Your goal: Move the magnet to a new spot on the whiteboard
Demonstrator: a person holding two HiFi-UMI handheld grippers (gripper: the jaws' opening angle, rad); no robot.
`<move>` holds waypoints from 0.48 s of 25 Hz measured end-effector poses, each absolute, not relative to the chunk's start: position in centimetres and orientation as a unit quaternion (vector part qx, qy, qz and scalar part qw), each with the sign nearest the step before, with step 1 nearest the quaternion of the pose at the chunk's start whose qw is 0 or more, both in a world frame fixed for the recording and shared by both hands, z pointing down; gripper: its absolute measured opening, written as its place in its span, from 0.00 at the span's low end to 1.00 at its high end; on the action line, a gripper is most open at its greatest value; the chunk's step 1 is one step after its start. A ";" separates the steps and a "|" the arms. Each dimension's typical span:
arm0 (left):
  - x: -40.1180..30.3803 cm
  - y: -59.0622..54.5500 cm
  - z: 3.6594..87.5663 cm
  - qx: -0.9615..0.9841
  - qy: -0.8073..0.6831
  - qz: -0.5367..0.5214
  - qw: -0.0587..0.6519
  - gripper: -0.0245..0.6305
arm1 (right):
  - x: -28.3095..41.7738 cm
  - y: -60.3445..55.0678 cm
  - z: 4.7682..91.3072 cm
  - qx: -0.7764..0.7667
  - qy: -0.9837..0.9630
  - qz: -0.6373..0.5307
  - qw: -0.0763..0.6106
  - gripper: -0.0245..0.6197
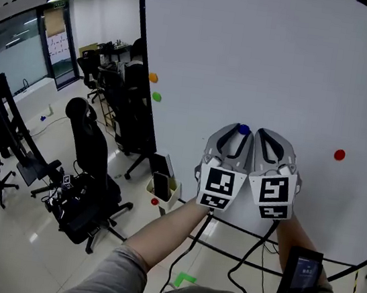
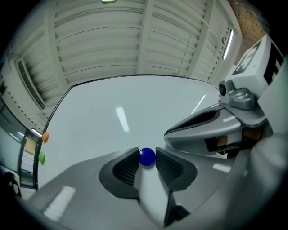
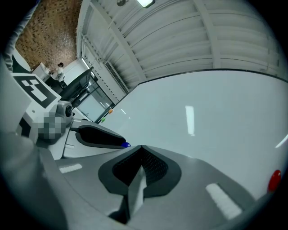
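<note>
Blue magnet: small, hard, smooth and rounded. Probably light, likely slippery, and should snap toward whiteboard when close. Best hold is across its sides, which is where you have it.

Your left claw: part-spread, tips pinching magnet in front of board's middle. Whether magnet touches board, cannot tell.

Your right claw: pressed together, empty, just beside left.

Bright ceiling light, fisheye edges
</note>
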State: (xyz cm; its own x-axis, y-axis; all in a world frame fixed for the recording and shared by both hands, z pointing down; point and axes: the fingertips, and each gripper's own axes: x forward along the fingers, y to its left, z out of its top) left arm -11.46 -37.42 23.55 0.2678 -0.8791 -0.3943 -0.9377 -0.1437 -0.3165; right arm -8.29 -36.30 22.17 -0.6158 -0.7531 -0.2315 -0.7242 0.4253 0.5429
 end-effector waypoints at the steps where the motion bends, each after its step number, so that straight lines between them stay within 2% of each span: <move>1: -12.6 -37.5 23.2 -0.752 0.604 0.058 0.256 0.22 | -9.3 -36.4 21.9 0.435 -0.845 -0.311 0.022 0.05; 12: -24.3 -38.2 18.4 -0.730 0.622 0.082 0.272 0.22 | -20.2 -36.2 17.6 0.413 -0.839 -0.355 -0.002 0.05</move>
State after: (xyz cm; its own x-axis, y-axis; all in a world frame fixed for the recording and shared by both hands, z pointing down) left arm -24.33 -38.17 18.37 0.2136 -0.8632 -0.4575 -0.9521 -0.0790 -0.2955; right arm -20.19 -36.23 17.62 -0.6588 -0.6916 -0.2961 -0.6944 0.4074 0.5932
